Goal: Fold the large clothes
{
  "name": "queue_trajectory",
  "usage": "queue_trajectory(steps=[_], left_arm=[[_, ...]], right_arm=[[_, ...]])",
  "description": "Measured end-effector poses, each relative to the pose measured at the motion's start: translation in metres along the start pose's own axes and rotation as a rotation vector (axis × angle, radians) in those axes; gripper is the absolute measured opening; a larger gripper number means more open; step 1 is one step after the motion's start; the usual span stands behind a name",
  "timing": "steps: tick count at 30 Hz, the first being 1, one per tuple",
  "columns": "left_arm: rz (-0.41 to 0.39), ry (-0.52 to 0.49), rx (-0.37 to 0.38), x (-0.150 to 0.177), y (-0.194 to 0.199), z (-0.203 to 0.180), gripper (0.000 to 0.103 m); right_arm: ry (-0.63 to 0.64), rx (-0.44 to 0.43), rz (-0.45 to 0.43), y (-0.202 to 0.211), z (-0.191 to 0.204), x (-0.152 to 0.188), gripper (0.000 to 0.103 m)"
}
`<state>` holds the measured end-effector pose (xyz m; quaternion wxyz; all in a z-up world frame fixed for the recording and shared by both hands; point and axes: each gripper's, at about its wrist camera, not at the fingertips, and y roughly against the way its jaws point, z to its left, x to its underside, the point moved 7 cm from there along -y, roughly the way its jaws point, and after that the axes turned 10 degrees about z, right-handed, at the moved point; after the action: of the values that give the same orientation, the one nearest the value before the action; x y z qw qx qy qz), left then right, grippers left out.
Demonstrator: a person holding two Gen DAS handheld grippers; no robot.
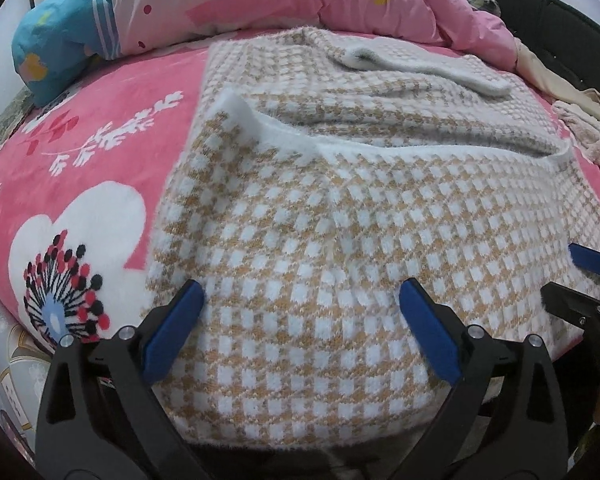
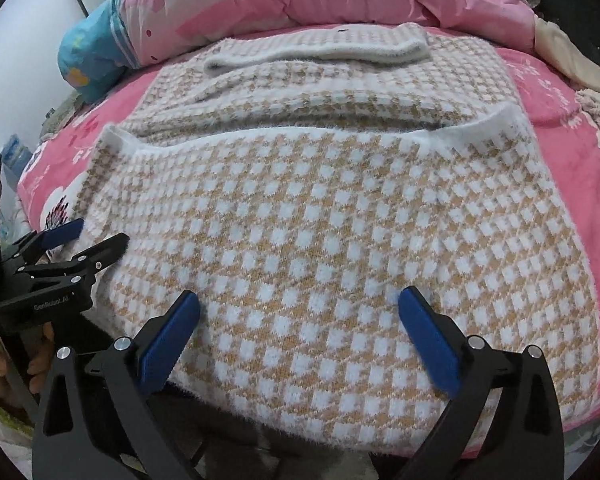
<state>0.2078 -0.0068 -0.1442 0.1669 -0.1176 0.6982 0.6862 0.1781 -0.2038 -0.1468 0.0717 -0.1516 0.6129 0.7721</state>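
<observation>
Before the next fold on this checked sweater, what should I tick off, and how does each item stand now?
1. Left gripper empty, jaws wide: ok.
2. Right gripper empty, jaws wide: ok.
3. Sweater lying flat on the pink blanket: ok, near half folded over, white hem band running straight across.
4. Sleeve tucked onto the body, not hanging off: ok.
5. Both grippers over the near edge, one toward each side: ok, the left gripper's own camera shows the right one at its right margin.
6. Near edge free of snags under the bed side: cannot tell, it curves out of sight.
</observation>
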Motion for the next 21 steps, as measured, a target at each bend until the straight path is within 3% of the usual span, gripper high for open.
queue_trajectory(steps=[21], left_arm=[[0.002,-0.004,-0.005,-0.0012,-0.0017,0.0,0.095]], right_arm=[[0.022,0.025,0.064,0.0047,0.0007,-0.0065,0.097]])
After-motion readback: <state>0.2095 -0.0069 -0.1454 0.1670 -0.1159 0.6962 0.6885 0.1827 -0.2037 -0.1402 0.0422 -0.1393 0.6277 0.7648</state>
